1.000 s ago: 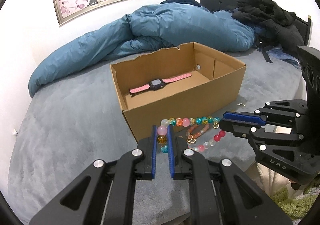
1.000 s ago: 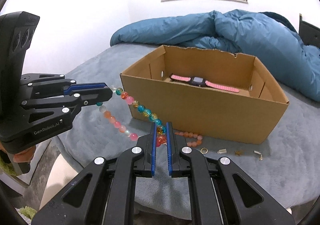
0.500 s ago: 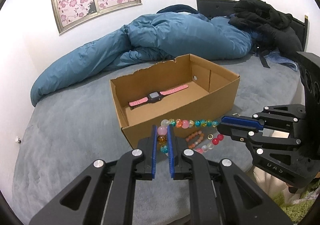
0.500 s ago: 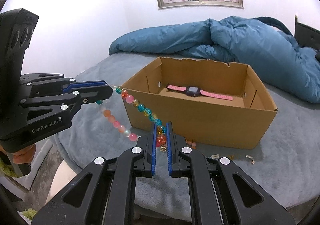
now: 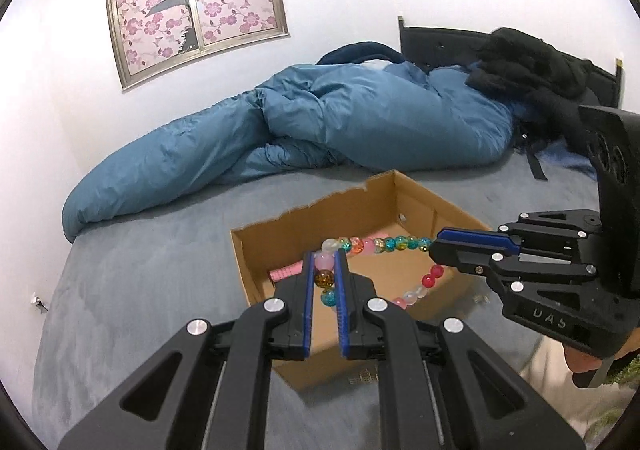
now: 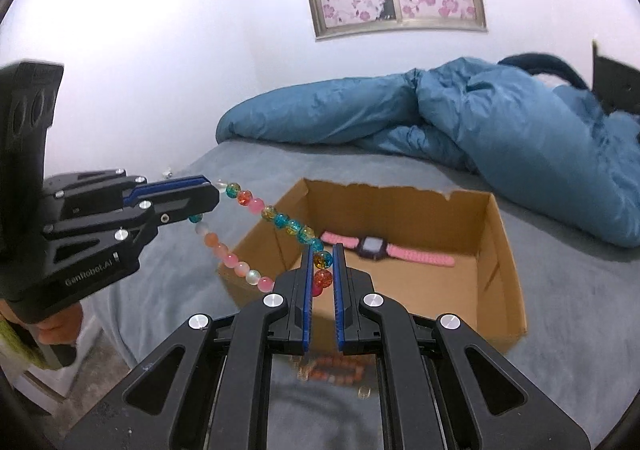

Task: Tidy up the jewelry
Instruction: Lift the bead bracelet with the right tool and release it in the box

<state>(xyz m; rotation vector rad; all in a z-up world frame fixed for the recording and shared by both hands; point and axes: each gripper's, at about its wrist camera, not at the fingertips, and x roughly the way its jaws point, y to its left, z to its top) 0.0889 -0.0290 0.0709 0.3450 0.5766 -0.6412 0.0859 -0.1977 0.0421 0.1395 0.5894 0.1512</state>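
Note:
A colourful bead necklace (image 5: pixel 378 245) is stretched in the air between both grippers, its lower loop sagging. My left gripper (image 5: pixel 324 282) is shut on one end; it also shows in the right wrist view (image 6: pixel 200 195). My right gripper (image 6: pixel 322 270) is shut on the other end; it also shows in the left wrist view (image 5: pixel 434 250). The necklace (image 6: pixel 280 217) hangs over the near rim of an open cardboard box (image 6: pixel 504 270) on the grey bed. A pink watch (image 6: pixel 384 252) lies inside the box.
An orange bead bracelet (image 6: pixel 336 366) and small metal bits (image 6: pixel 363 392) lie on the grey bed (image 5: pixel 140 290) in front of the box. A blue duvet (image 5: pixel 320 125) and black clothes (image 5: pixel 532 69) lie at the back. The bed edge is near.
Both grippers have lifted the necklace higher and carried it forward, from in front of the box to above its near rim. The orange bracelet stayed on the bed.

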